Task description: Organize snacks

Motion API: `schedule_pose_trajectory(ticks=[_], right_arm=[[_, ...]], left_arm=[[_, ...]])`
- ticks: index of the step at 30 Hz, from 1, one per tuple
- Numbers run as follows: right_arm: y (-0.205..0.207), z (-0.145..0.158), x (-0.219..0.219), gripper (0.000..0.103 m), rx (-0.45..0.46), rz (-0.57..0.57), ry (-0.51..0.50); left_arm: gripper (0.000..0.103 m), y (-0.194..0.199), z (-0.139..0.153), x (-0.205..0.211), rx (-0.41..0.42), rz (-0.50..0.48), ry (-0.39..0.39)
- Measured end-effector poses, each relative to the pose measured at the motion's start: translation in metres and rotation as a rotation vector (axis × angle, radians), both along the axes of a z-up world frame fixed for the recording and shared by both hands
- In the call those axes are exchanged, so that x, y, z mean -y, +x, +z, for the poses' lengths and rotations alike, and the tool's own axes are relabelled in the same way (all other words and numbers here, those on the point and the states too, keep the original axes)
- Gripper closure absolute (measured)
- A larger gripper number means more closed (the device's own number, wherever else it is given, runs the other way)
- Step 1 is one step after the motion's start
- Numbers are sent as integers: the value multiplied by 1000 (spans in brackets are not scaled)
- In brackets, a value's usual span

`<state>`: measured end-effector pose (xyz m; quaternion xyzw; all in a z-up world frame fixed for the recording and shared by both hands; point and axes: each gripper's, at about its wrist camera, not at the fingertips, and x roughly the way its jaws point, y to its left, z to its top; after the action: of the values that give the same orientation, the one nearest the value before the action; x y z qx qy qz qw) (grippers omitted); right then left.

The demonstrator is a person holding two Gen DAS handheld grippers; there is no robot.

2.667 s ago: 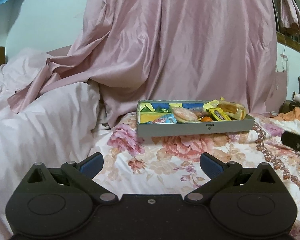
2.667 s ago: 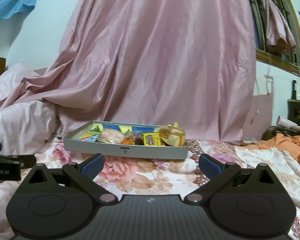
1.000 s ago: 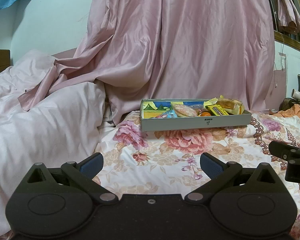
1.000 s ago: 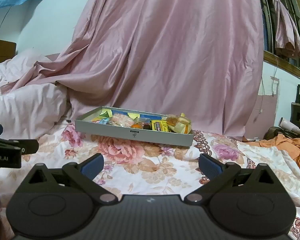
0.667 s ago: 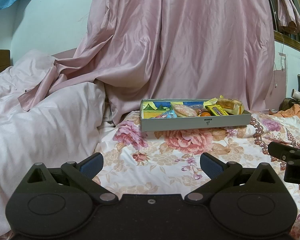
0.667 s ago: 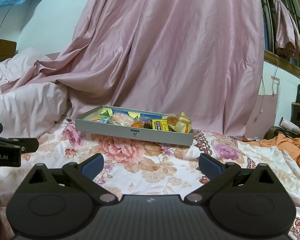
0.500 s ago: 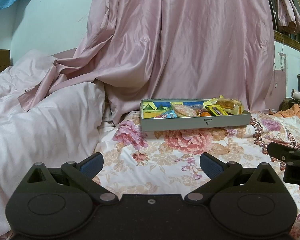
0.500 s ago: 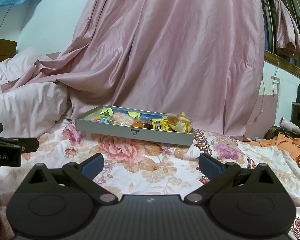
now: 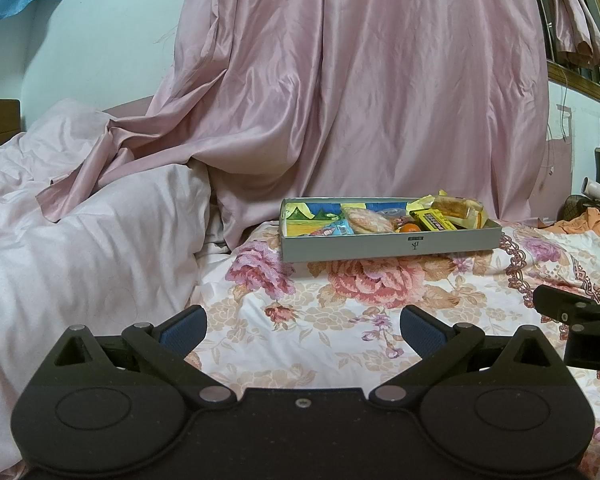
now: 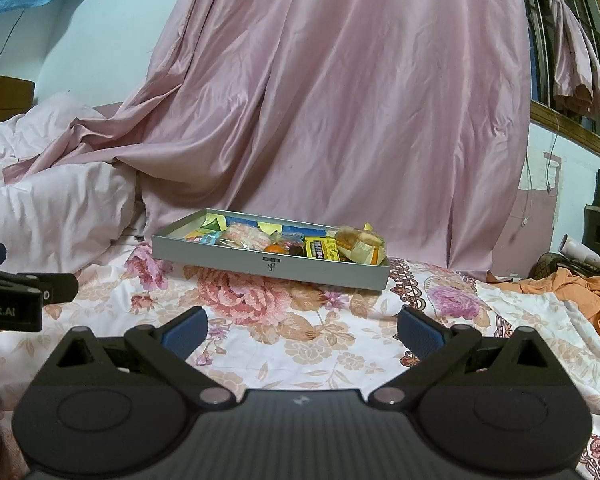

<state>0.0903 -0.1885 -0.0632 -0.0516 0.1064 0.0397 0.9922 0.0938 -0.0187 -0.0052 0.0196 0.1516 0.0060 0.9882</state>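
Note:
A shallow grey tray (image 9: pixel 392 243) of snacks lies on the flowered bedsheet, ahead of both grippers; it also shows in the right wrist view (image 10: pixel 268 266). In it lie a round cracker pack (image 9: pixel 366 220), a yellow box (image 9: pixel 436 219), a wrapped cake (image 9: pixel 458 206), an orange sweet (image 9: pixel 410 229) and a blue packet (image 9: pixel 334 230). My left gripper (image 9: pixel 302 326) is open and empty, well short of the tray. My right gripper (image 10: pixel 302 326) is open and empty, also short of it.
A pink curtain (image 9: pixel 360 100) hangs behind the tray. A pale quilt (image 9: pixel 80 248) is heaped at the left. Orange cloth (image 10: pixel 572 288) lies at the right. The other gripper shows at each view's edge, at the right (image 9: pixel 580 320) and at the left (image 10: pixel 12 296).
Over the last 2.7 s both grippers have drawn back and lowered, so the tray looks farther away. In the last second nothing has visibly moved.

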Motion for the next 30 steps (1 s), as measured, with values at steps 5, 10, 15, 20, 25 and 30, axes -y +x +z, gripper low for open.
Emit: schedule_pose_trajectory(ticks=[5,10,15,20,25,30], right_arm=[[1,1,0,0,0,1,-1],[-2,-3,-1,0,1,6,-4],[-2,-2,-1,0,1,5,-4],[-2,-4,-2,0,-2,10,-6],[-2,-4,-2,0,-2,9,-6],[-2,-4,-3,0,-3,9,-6]], left_arm=[[1,0,0,0,0,-2,0],[1,0,0,0,-1,-2,1],[1,0,0,0,-1,-1,0],[1,0,0,0,0,-1,0],[1,0,0,0,-1,-1,0],[1,-1,0,0,-1,-1,0]])
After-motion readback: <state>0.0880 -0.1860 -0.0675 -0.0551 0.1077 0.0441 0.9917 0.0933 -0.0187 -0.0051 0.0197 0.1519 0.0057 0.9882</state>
